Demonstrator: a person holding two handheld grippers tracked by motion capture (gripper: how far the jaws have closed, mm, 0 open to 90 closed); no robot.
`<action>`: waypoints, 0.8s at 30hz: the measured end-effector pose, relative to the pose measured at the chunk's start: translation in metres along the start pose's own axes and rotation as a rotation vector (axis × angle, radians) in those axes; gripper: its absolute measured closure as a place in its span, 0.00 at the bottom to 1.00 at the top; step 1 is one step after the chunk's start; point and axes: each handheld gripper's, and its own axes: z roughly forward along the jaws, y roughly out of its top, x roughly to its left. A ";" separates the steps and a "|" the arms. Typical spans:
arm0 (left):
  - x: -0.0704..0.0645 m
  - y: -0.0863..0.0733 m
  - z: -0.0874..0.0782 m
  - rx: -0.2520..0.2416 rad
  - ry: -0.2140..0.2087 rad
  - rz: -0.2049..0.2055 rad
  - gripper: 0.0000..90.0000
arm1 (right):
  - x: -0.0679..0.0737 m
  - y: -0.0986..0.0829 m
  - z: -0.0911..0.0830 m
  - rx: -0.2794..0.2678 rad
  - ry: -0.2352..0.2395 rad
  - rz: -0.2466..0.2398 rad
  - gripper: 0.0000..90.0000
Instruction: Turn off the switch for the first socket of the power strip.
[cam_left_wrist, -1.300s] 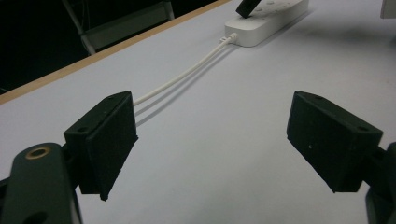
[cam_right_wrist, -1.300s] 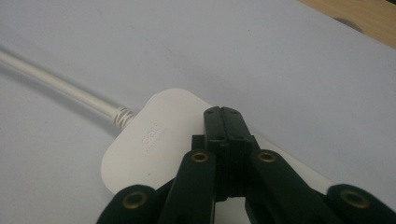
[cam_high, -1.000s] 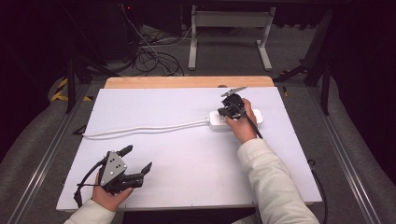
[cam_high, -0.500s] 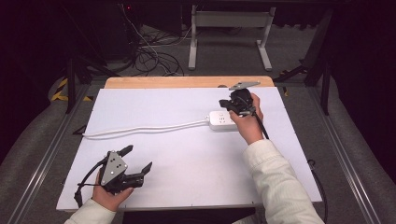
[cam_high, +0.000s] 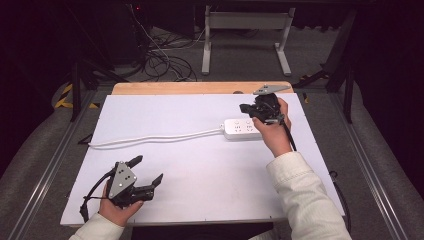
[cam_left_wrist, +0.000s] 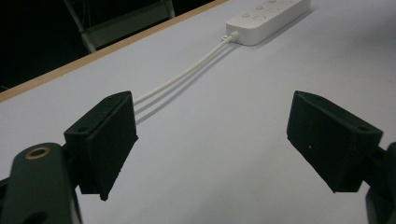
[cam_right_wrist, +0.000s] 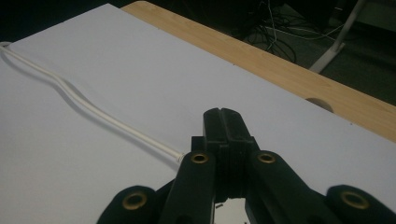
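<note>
Still, no writing reads on the white power strip (cam_high: 242, 128).

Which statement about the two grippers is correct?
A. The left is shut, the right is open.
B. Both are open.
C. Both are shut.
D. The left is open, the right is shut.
D: the left gripper has its jaws wide apart over the white board, while the right gripper has its jaws pressed together.

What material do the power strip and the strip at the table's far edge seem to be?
The power strip looks like smooth white moulded plastic, with rounded corners and a faint sheen. The far edge of the table seems to be wood or wood laminate: it is tan, with a light grain.
</note>
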 end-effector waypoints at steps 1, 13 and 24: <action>0.000 0.000 0.000 0.001 -0.001 -0.002 0.18 | 0.000 0.000 -0.001 0.001 0.001 0.001 1.00; -0.001 0.000 0.000 0.001 -0.001 0.000 0.18 | 0.002 0.001 -0.017 0.002 0.007 -0.021 1.00; 0.002 0.001 -0.003 -0.011 -0.023 -0.054 0.17 | 0.018 -0.001 -0.050 -0.028 0.080 -0.068 0.81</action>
